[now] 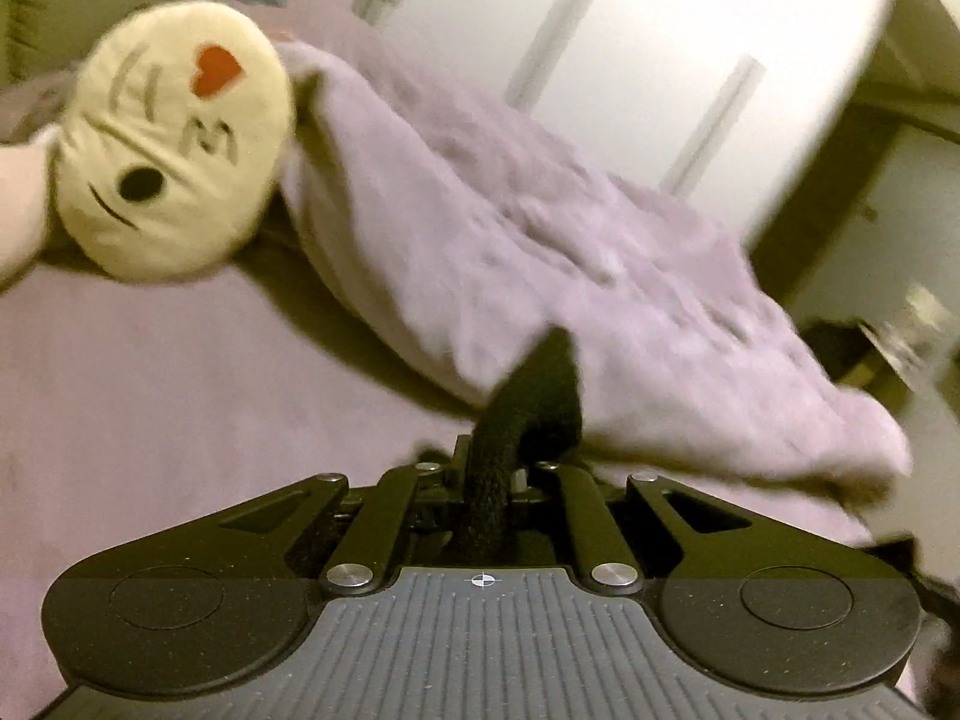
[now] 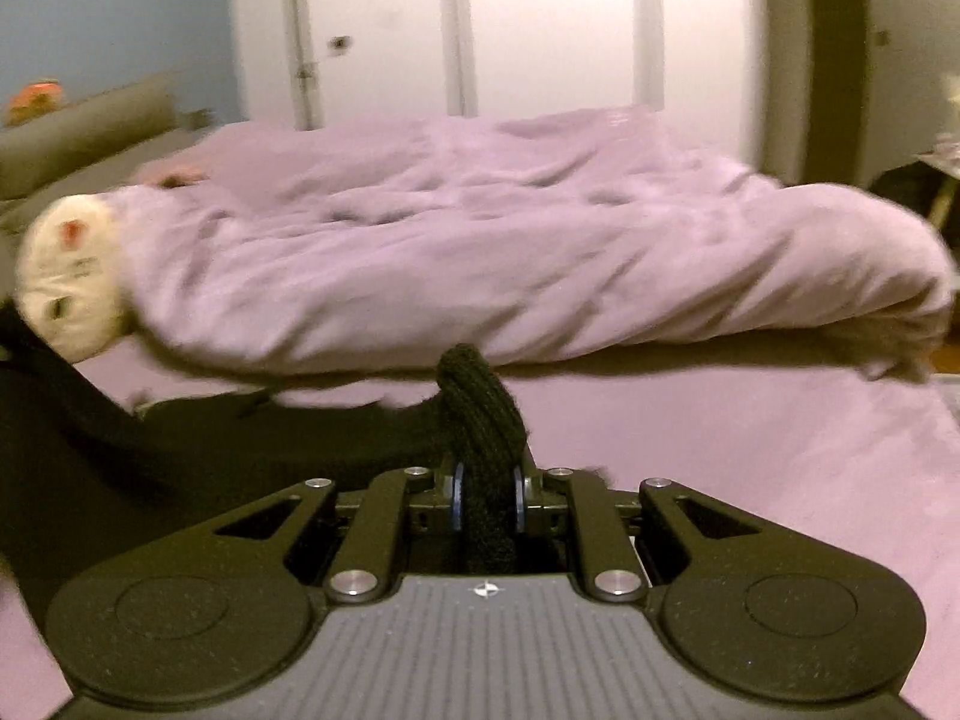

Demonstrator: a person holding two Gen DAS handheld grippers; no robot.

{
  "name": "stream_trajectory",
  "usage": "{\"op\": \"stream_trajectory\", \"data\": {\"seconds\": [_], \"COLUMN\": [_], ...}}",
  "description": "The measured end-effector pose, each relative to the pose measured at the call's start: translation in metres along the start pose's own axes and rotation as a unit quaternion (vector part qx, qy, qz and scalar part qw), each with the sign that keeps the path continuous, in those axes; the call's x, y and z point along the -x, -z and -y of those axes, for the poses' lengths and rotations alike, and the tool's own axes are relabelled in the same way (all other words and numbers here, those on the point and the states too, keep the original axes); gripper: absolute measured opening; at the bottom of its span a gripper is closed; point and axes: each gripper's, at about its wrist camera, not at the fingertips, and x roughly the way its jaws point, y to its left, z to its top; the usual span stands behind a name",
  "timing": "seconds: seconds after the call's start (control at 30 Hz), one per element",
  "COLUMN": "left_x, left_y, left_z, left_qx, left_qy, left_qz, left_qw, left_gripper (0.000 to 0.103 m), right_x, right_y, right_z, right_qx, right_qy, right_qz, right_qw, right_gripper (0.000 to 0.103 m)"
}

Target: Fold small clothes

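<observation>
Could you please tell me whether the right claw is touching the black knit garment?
Touching. The right wrist view shows the right claw shut on the black knit garment, whose bunched fabric is pinched between both fingers.

At the bottom centre of the frame the left hand-held gripper (image 1: 489, 468) is clamped on a bunched black knitted garment (image 1: 534, 396), which rises past its tips. Beyond lies a bed (image 1: 150, 408) under lilac sheeting, with a rumpled lilac duvet (image 1: 570, 252) across the middle and a round cream face cushion (image 1: 174, 144) at upper left.
</observation>
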Motion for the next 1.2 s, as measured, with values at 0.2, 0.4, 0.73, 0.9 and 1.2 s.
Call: {"op": "stream_trajectory", "data": {"seconds": [0.2,0.4,0.73,0.9,1.2], "left_x": [-0.061,-0.066,-0.096,-0.111,-0.116], "left_y": [0.018,0.064,0.084,0.086,0.079], "left_z": [-0.001,-0.017,-0.011,0.001,0.010], "left_qx": [-0.011,-0.026,-0.039,-0.068,-0.103], "left_qy": [-0.092,-0.093,-0.096,-0.112,-0.108], "left_qz": [-0.053,-0.119,-0.167,-0.169,-0.167], "left_qw": [0.9943,0.9882,0.9806,0.9769,0.9746], "left_gripper": [0.052,0.078,0.077,0.072,0.045], "right_x": [-0.040,-0.040,-0.075,-0.104,-0.127], "right_y": [0.008,0.053,0.055,0.050,0.049], "right_z": [0.018,0.024,0.022,0.022,0.016], "right_qx": [-0.029,-0.023,-0.047,-0.069,-0.073], "right_qy": [0.087,0.056,0.060,0.070,0.071], "right_qz": [-0.007,-0.056,-0.082,-0.092,-0.104], "right_qw": [0.996,0.997,0.994,0.991,0.989], "right_gripper": [0.036,0.059,0.063,0.070,0.054]}}
